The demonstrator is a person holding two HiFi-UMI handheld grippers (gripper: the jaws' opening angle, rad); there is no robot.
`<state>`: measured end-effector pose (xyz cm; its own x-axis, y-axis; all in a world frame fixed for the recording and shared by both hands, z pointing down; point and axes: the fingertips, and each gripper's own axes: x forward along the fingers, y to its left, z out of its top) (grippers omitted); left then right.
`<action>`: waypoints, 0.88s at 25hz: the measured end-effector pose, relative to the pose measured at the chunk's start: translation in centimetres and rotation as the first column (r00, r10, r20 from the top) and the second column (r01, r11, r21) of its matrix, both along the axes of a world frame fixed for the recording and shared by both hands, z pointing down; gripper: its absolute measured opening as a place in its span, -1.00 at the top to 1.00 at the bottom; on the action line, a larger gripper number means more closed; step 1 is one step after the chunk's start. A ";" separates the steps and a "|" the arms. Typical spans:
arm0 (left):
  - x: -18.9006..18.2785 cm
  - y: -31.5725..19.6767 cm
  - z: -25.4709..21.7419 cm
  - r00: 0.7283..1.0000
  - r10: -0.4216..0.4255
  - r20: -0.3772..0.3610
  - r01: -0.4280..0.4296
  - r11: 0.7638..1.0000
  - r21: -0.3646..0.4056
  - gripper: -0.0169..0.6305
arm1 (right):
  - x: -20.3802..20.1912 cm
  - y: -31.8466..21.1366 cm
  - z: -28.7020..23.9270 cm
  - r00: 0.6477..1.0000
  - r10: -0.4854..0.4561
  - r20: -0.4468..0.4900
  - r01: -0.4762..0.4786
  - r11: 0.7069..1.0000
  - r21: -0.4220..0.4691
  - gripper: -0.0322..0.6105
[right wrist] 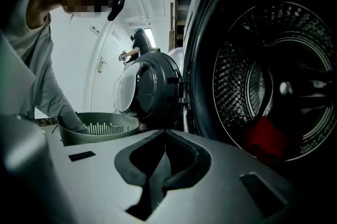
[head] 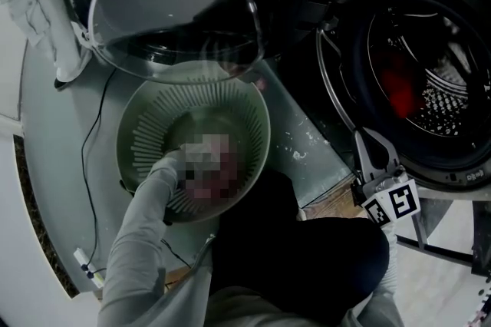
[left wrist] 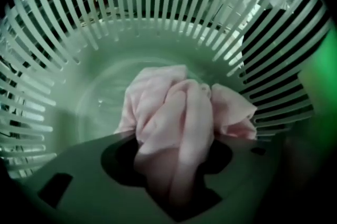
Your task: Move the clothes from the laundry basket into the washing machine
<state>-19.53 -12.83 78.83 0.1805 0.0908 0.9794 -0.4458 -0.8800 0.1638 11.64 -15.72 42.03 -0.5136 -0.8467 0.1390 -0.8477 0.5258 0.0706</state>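
Beside the open washer point(head: 460, 176), the left gripper point(left wrist: 176, 165) is clamping its jaws on the basket's point(left wrist: 63, 23) last visible cloth point(left wrist: 179, 107), the right gripper point(right wrist: 158, 170) is resting with jaws together, and a red garment point(right wrist: 266, 139) is already lying in the drum point(right wrist: 274, 75).

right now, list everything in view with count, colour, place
slatted plastic laundry basket: 1, pale green, on the floor left of the machine
crumpled pink cloth: 1, pink, in the basket
front-loading washing machine: 1, dark, at right, door swung open
red garment: 1, red, inside the drum
white cloth: 1, white, head view's top left
left gripper: 1, grey, in the basket, shut on the pink cloth
right gripper: 1, grey, before the machine, shut, empty
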 end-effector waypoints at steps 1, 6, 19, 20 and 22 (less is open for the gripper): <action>0.1 0.0 -0.1 1.000 0.004 -0.006 -0.004 1.000 -0.004 0.20 | 0.1 0.2 -0.1 1.000 0.001 -0.003 -0.001 1.000 0.004 0.84; 0.7 1.4 -1.7 0.994 -0.076 -0.080 0.067 0.992 -0.107 0.29 | 0.5 1.1 -0.7 1.000 0.007 -0.021 -0.007 1.000 0.013 0.84; 1.5 -5.5 -12.7 0.992 -0.043 -0.116 0.072 0.964 0.258 0.30 | 0.2 1.9 -4.2 0.999 0.040 0.016 -0.041 0.997 0.069 0.84; 1.4 -5.5 -13.6 0.992 -0.041 -0.115 0.071 0.960 0.272 0.30 | 0.1 1.7 -4.8 0.999 0.041 0.025 -0.043 0.996 0.077 0.84; 1.2 -5.5 -15.6 0.992 -0.032 -0.126 0.069 0.949 0.307 0.30 | -0.3 1.5 -5.7 0.999 0.037 0.035 -0.040 0.995 0.087 0.84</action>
<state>-18.36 -18.32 63.25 0.2926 -0.2259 0.9292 -0.4850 -0.8725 -0.0593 11.38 -14.27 36.30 -0.4837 -0.8739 0.0473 -0.8696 0.4860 0.0866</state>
